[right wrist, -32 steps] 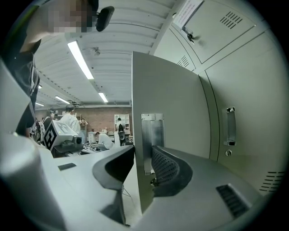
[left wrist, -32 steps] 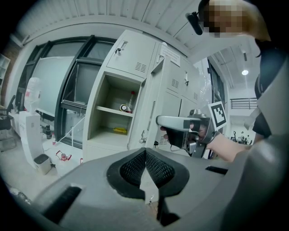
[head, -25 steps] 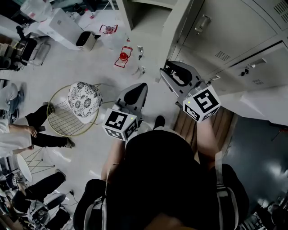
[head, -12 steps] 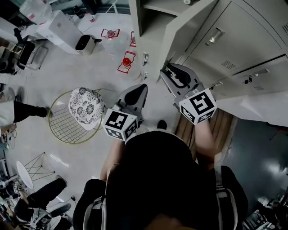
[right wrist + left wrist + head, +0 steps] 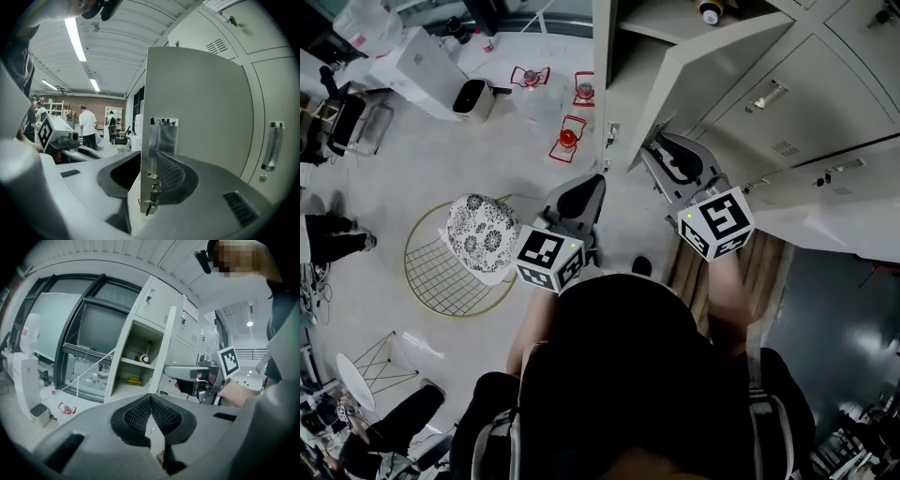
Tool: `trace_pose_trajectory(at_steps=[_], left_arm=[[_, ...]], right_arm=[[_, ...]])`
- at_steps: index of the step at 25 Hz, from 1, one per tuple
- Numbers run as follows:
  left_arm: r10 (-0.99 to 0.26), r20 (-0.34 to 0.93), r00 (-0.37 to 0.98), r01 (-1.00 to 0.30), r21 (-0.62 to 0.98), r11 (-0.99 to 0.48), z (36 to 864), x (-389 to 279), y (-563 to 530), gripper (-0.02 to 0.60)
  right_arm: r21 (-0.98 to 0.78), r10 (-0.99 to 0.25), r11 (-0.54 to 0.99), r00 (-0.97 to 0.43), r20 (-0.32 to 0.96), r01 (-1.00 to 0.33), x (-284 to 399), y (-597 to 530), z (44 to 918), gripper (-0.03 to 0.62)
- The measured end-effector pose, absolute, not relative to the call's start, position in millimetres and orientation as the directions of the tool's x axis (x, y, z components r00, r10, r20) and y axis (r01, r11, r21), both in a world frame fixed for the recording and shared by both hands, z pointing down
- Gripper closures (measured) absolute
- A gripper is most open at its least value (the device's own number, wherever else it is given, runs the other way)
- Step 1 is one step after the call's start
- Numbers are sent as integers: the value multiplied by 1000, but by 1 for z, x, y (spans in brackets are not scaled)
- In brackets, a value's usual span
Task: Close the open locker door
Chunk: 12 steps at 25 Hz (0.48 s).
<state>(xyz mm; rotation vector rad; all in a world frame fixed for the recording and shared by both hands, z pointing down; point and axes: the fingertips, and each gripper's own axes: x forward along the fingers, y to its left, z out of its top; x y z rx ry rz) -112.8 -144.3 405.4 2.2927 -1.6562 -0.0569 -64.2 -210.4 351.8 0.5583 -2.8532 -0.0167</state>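
The locker door (image 5: 712, 66) stands swung out from its open compartment (image 5: 661, 19), which holds a bottle (image 5: 710, 11). My right gripper (image 5: 659, 148) reaches the door's free edge. In the right gripper view the door (image 5: 197, 108) sits edge-on between the jaws of the right gripper (image 5: 148, 154), by the lock plate (image 5: 161, 138) and its hanging key (image 5: 150, 202). The jaws have just been closing, and a dark gap remains on the left side. My left gripper (image 5: 596, 183) is shut on nothing, and its pads (image 5: 140, 411) meet at the tips.
Closed grey lockers (image 5: 811, 89) fill the right. A wire chair with a patterned cushion (image 5: 480, 236) stands at left, near small red objects (image 5: 568, 139) on the floor. A white appliance (image 5: 422, 58) is at the back left, and people's legs (image 5: 333, 239) show at the left edge.
Both grippers have moved toward the locker, and the open door and compartment now fill more of the head view. The right jaws now reach the door's free edge. People at left have walked off.
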Motion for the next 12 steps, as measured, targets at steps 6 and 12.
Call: trace_pose_trajectory(at_steps=[6, 12], left_arm=[[-923, 133, 361, -908, 274, -315, 406, -141, -160, 565], [-899, 131, 418, -888, 268, -374, 408, -158, -173, 565]], right_arm=[[64, -416, 909, -881, 227, -413, -83, -224, 353, 510], [69, -467, 883, -856, 221, -464, -100, -236, 354, 520]])
